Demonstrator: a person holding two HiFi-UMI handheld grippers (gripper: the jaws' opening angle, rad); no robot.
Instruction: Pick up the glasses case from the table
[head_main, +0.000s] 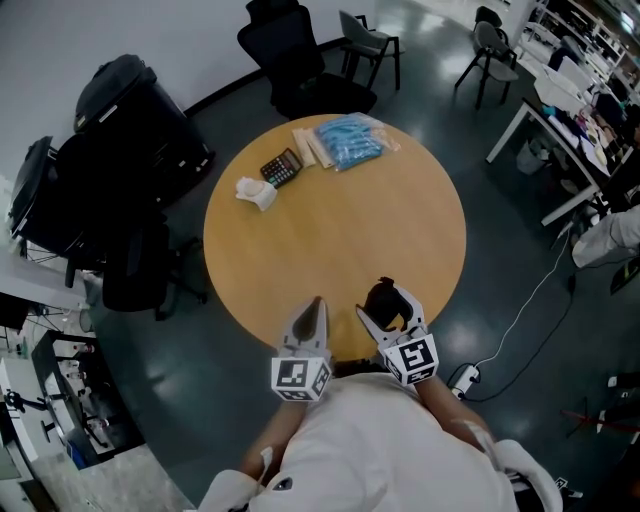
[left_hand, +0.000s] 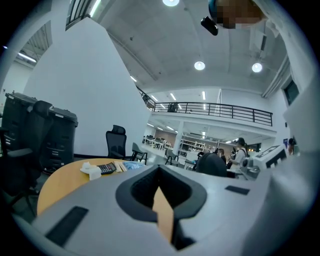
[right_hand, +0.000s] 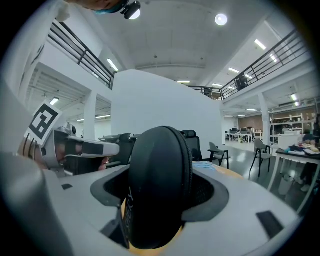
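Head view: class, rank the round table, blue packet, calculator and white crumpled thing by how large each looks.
1. round table
2. blue packet
3. calculator and white crumpled thing: these look about alike, so I won't rank one above the other.

A round wooden table (head_main: 330, 250) is standing on a dark, glossy floor (head_main: 500, 230). Near its far edge, a black calculator (head_main: 281, 168) is lying just beside a crumpled white object (head_main: 256, 192). Pale strips (head_main: 306, 148) and a clear bag of blue items (head_main: 350, 140) are lying next to the calculator. A black office chair (head_main: 300, 60) and a grey chair (head_main: 372, 42) are standing beyond the table. Black bins (head_main: 130, 120) are sitting to the left. A white cable (head_main: 525, 310) is trailing across the floor on the right.
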